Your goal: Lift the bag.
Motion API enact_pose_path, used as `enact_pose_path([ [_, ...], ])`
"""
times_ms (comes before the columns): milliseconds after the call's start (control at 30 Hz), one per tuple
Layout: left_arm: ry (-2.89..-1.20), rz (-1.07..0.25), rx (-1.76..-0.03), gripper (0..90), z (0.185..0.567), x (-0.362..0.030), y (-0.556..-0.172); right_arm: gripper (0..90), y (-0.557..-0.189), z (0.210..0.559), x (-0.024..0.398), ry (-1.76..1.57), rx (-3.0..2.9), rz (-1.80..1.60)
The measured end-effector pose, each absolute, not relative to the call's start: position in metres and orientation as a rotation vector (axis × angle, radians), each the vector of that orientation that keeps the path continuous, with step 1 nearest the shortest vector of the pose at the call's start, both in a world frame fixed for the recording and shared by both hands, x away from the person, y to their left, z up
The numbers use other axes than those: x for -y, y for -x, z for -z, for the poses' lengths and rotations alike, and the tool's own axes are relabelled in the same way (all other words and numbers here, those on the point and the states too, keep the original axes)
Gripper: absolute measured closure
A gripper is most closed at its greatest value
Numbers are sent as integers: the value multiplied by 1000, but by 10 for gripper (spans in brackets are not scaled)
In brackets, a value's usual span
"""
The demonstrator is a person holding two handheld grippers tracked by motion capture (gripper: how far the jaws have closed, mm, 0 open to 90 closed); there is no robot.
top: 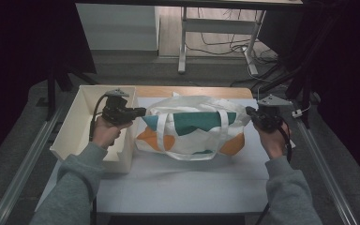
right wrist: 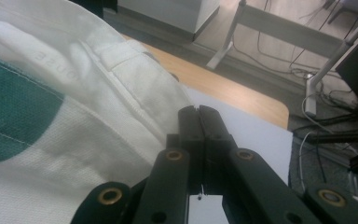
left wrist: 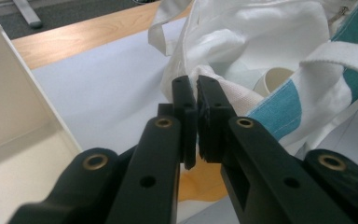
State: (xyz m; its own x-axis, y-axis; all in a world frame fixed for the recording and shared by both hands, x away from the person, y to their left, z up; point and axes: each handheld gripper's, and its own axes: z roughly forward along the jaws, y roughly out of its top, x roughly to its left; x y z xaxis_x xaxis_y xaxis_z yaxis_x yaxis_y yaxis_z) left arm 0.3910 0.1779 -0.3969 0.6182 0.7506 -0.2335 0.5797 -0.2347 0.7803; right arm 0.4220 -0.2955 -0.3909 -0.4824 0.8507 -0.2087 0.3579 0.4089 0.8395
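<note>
Both arms reach forward, left gripper (top: 143, 111) and right gripper (top: 248, 110) with fingers closed.

A dim lab or test room set up for recording: a white-topped worktable with a pale wooden far edge (top: 192, 91) stands on grey carpet between two long metal floor rails (top: 26, 161). Beyond it, a white metal desk frame (top: 183, 44) rises over a tangle of black cables (top: 225, 47) on the floor, with dark stands (top: 290, 75) at far right.
</note>
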Motion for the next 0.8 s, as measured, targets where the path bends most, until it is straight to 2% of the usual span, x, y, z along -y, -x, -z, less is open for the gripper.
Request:
enact_pose_path([
  [300, -1951, -221, -1062, 864, 402, -177, -396, 896, -431, 411, 296, -1057, -2065, -970],
  [667, -1946, -222, -1067, 863, 403, -176, -397, 895, -430, 413, 298, -1079, -2066, -986],
  [800, -1949, -247, -1065, 829, 402, -174, -397, 876, -431, 412, 297, -1067, -2059, -1019],
])
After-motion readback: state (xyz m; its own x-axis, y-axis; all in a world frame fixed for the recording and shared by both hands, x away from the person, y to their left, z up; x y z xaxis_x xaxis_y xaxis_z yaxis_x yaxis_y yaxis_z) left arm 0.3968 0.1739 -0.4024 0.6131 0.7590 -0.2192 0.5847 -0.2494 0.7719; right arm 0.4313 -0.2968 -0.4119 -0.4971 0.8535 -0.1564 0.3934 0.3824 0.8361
